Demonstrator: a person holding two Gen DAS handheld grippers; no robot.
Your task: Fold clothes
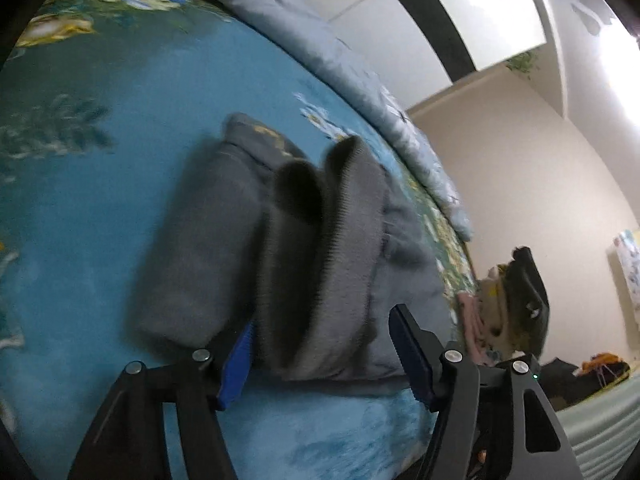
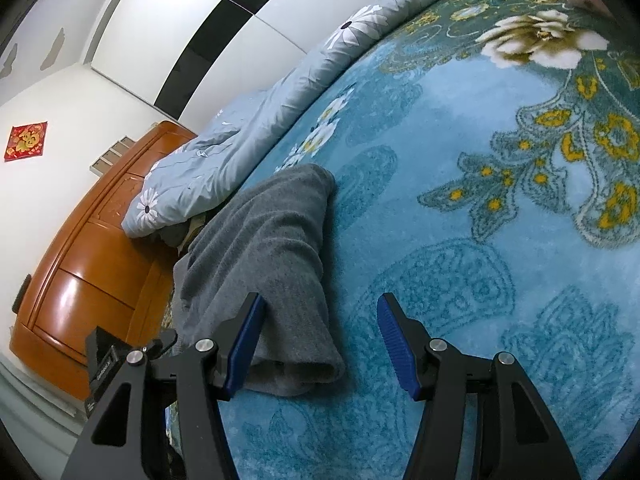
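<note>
Across the bed we see a plush turquoise blanket (image 2: 460, 240) with woven flowers, a pale blue daisy-print quilt (image 2: 240, 136) along its far edge, and a glossy orange wooden headboard (image 2: 92, 264) at left. Our grey knit garment (image 1: 224, 236) lies folded on the blanket, blurred, perhaps a sweater. Left hand-held gripper (image 1: 324, 360) stands released around its ribbed fold; right hand-held gripper (image 2: 320, 344) gapes, one pad beside the cloth.

A blue flowered blanket (image 2: 460, 220) spreads under and ahead of the fingers. Beyond them a pale quilt (image 2: 240, 136) lies along its far edge. Left of the fingers stands a wooden headboard (image 2: 100, 264), with a red square (image 2: 26, 141) on the wall (image 2: 60, 92) above.
</note>
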